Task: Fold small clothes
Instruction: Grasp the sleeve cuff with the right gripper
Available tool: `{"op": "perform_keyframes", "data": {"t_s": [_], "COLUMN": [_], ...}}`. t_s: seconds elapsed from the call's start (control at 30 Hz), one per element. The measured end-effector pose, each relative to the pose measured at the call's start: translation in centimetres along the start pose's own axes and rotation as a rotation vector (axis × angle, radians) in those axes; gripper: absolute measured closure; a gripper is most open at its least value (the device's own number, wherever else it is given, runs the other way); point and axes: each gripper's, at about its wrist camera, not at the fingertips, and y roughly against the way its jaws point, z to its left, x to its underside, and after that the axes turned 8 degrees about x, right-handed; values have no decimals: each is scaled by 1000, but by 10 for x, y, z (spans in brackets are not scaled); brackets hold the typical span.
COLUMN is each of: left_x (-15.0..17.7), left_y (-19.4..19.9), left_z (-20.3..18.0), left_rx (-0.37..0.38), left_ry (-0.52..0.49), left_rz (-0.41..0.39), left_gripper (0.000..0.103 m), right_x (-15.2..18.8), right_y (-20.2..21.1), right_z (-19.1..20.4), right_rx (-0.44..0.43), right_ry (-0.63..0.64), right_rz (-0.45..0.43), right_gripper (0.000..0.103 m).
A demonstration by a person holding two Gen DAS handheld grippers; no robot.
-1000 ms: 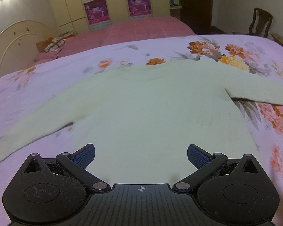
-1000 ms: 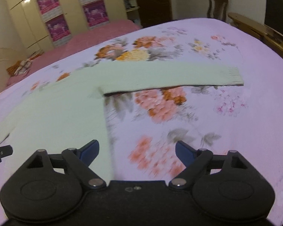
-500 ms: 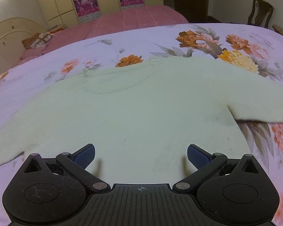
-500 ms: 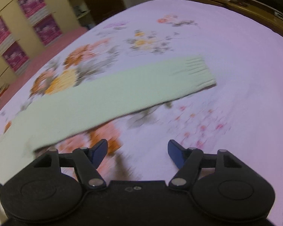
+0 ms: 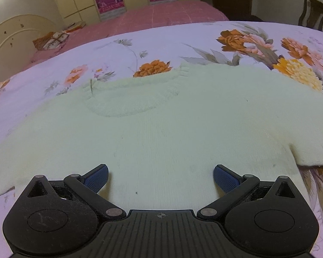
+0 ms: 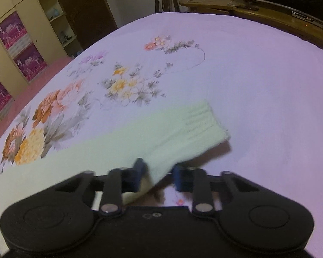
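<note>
Since the earlier frames, you brought both hands down and closer to the pale green sweater (image 5: 161,129), which lay spread flat, front up, on the floral bedspread (image 5: 53,64); the left view now sat nearer the neckline (image 5: 131,94), and the right view had swung from the sweater's side out along its sleeve (image 6: 140,137) to the ribbed cuff (image 6: 204,122).

Your left hand-held gripper (image 5: 160,178) hung over the lower body of the sweater with its jaws wide apart and nothing between the blue pads (image 5: 97,177); whether they brushed the knit could not be told.

Your right hand-held gripper (image 6: 159,176) was closing on the sleeve just short of the cuff, with the near edge of the sleeve between the pads (image 6: 137,172). Blur hid whether they were pressing yet, so the hold looked to be forming rather than finished.

To do this step well, you probably needed both layers of the sleeve well inside the jaws, not just the lip of the edge. Once the hold felt firm, a low lift across the chest would likely keep the body from dragging, and the left hand-held gripper could steady the body if it shifted.
</note>
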Motion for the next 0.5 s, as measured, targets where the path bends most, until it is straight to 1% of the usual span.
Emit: {"op": "perform_keyframes", "data": {"t_s": [0.07,0.1,0.2,0.3,0.43,0.5], "left_x": [0,-1,-2,-3,-4,-4], "left_y": [1,1,3,7,17,23], "left_z": [0,1,2,5,16,25], "left_rx": [0,1,0,1,5,5], "left_ry": [1,-1,-7,-9,-8,-3], "left_rz": [1,2,0,-9,-31,-45], "left_gripper": [0,0,0,0,0,0], "right_x": [-1,-1,-2,-6,-7,-4], "right_y": [1,2,11,23,43,53], "right_z": [2,3,9,23,55,78], "right_rx": [-9,-14,-37,-81,-157,-204], "right_ry": [12,15,41,67,132,175], "right_rz": [-8,-16,-60,-90,-129,-138], "right_gripper": [96,97,98,98,98,98]}}
